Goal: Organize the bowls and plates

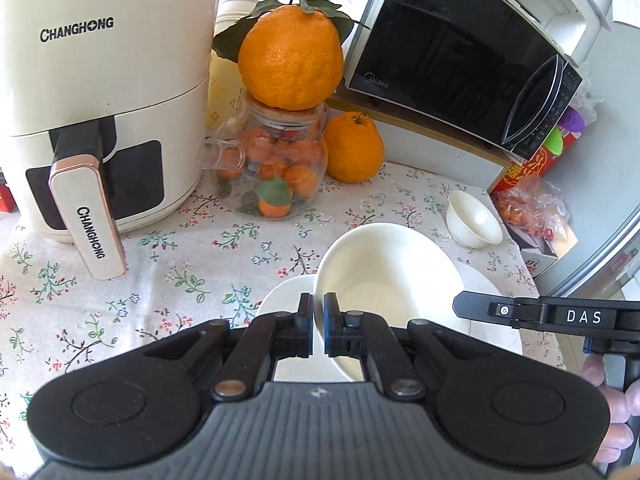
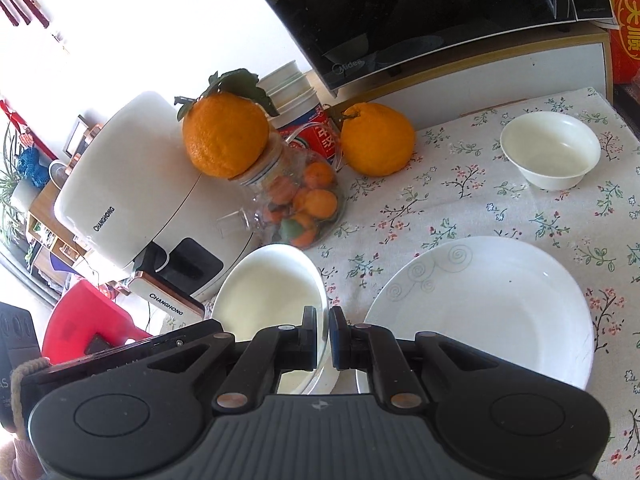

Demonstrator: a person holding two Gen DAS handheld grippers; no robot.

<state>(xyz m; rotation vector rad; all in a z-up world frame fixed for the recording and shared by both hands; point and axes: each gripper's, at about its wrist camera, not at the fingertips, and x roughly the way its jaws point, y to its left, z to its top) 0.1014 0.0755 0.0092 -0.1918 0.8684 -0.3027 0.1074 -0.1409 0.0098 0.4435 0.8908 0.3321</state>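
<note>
On bowl (image 1: 384,276) rim: both jaws (clamped tight).

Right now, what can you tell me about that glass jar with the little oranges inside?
The glass jar is clear and rounded, with a curved glass handle on its side. It looks about full of small orange fruits, with a green leaf among them. A pale lid that looks like cork closes its mouth, and a large orange with stem and leaves sits on that lid. The jar stands upright on the floral tablecloth, between the white air fryer and a second large orange.
</note>
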